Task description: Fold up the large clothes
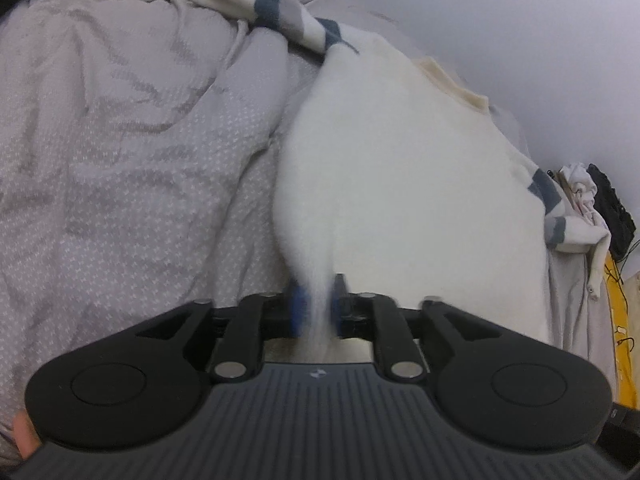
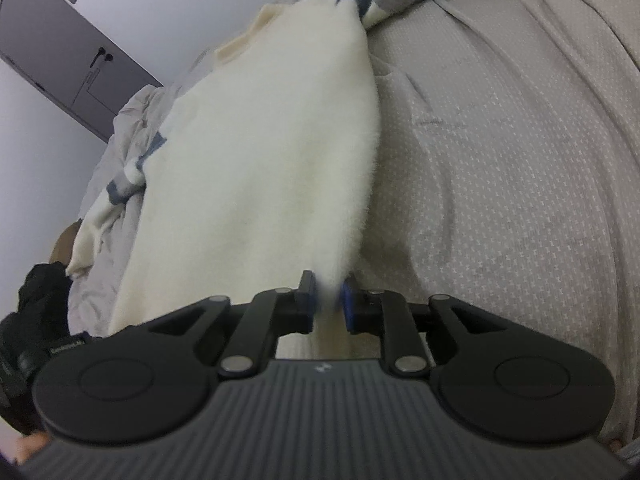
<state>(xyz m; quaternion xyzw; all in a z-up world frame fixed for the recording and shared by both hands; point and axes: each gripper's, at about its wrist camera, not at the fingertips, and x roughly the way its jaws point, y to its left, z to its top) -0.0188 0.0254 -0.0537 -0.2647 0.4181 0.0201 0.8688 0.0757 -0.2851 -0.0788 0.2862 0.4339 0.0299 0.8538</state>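
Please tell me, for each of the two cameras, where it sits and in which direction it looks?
Left wrist: sits on the left gripper, looking forward along its fingers over the cream sweater on the grey bedding; a bit of the person's hand shows.
Right wrist: sits on the right gripper, facing the same sweater, with a door beyond.
Shared: the sweater, pinched at its hem by both grippers, and the bedding.

The sweater point(image 1: 400, 168) lies spread on the bed cover point(image 1: 140, 140), its hem edge nearest both cameras. The left gripper point(image 1: 316, 304) pinches one hem corner, the right gripper point(image 2: 330, 300) the other. One sleeve point(image 1: 280, 12) trails across the cover beyond the body; the other sleeve point(image 2: 120, 184) lies at the bed's edge.
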